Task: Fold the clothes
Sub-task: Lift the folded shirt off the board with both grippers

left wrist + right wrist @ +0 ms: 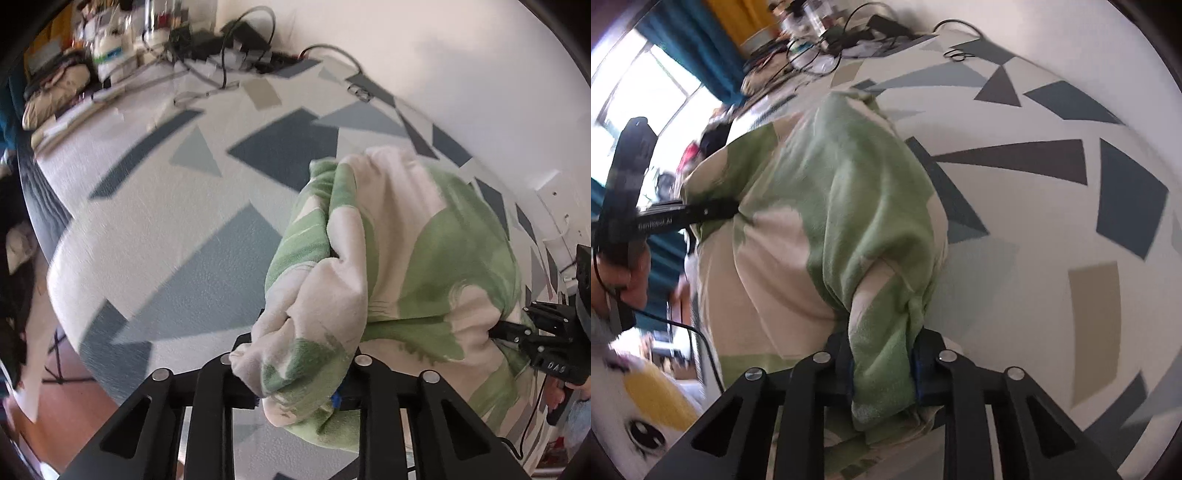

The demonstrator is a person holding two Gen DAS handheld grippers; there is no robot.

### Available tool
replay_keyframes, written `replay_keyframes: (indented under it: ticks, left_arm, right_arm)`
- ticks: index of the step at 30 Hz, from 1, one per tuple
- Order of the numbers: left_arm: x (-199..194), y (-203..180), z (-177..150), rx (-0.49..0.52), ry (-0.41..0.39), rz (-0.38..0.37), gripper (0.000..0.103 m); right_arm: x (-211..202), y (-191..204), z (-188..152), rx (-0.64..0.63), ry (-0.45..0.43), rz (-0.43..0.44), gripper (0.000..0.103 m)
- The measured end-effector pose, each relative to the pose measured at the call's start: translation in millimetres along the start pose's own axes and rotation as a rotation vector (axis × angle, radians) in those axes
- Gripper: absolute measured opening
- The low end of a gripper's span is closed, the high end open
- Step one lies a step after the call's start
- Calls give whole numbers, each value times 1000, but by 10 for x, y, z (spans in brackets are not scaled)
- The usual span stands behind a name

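Geometric-print bed (166, 229) – both grippers, left (295, 384) and right (882, 373), clamp green-white garment (399, 251).

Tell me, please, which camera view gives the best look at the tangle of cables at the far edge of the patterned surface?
The left wrist view shows it best: the cables and dark boxes lie fairly sharp along the far edge of the patterned surface. In the right wrist view the same cables appear smaller, blurred, and crowded against the picture's top edge.
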State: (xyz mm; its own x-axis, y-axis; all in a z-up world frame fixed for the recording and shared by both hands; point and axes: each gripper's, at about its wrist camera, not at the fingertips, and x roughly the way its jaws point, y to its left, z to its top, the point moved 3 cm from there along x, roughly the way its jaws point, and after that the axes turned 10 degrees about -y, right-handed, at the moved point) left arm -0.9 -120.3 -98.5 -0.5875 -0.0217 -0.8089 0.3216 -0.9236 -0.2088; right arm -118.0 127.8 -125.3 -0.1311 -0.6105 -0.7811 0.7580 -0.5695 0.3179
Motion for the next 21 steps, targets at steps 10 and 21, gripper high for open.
replay_keyframes:
  ticks: [10,21]
  left_arm:
    - [-578,101,436,4,-155,-153,22]
    - [-1038,619,451,-111,-202,-85,22]
  right_arm:
    - [-750,496,702,25,-234,-155,20]
    - [-817,1194,1195,-92,-317,-161,20]
